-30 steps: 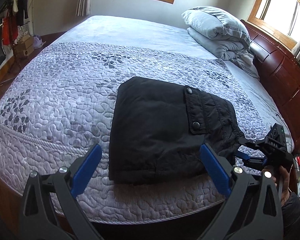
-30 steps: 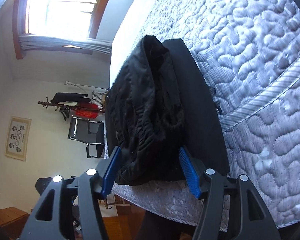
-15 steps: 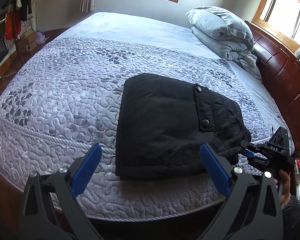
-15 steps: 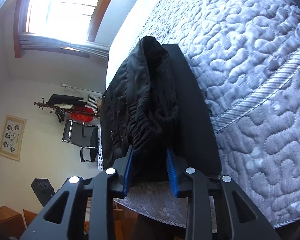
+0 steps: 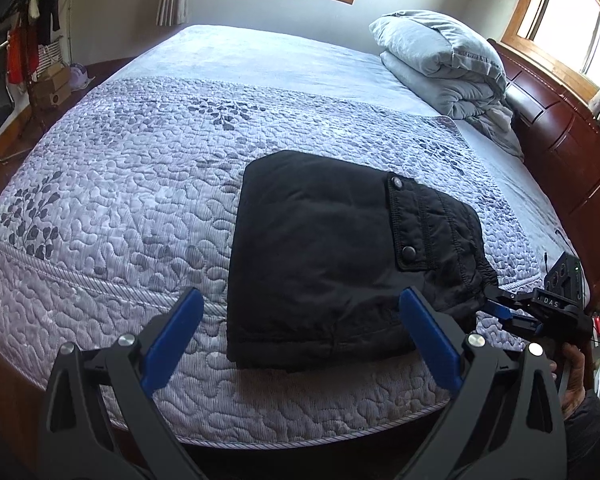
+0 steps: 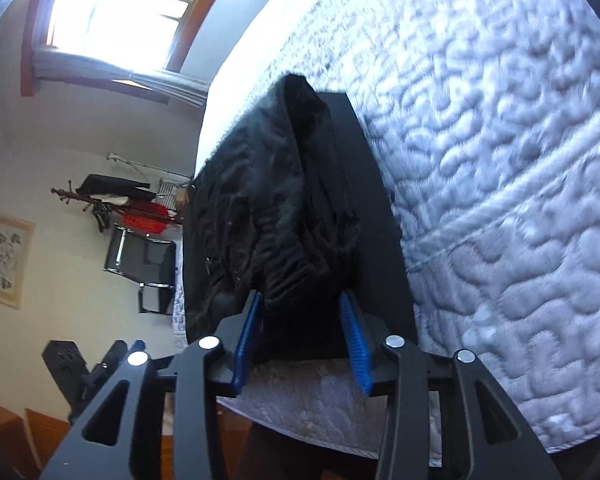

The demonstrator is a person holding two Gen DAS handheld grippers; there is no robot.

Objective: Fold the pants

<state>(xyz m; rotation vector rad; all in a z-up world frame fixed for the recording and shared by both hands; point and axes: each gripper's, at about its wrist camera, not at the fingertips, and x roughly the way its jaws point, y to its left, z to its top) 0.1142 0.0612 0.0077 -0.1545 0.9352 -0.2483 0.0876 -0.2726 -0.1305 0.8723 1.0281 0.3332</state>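
Black folded padded pants [image 5: 324, 256] lie on quilted grey bedspread [image 5: 140, 208]. Right gripper [image 6: 302, 340] jaws, just reopening, straddle the waistband; left gripper [image 5: 300, 336] gapes wide, empty.

The folded black pants [image 6: 296, 208] were seen lying on the quilted bedspread [image 6: 500, 160], near its edge. The right gripper [image 6: 302, 344] was held at the pants' bunched near end, its jaws having just been opening; the blue pads [image 6: 354, 340] flanked the fabric, apparently without pressing it, though blur made this uncertain. Beyond the pants, a black chair [image 6: 144, 264] and a window [image 6: 112, 16] were visible.
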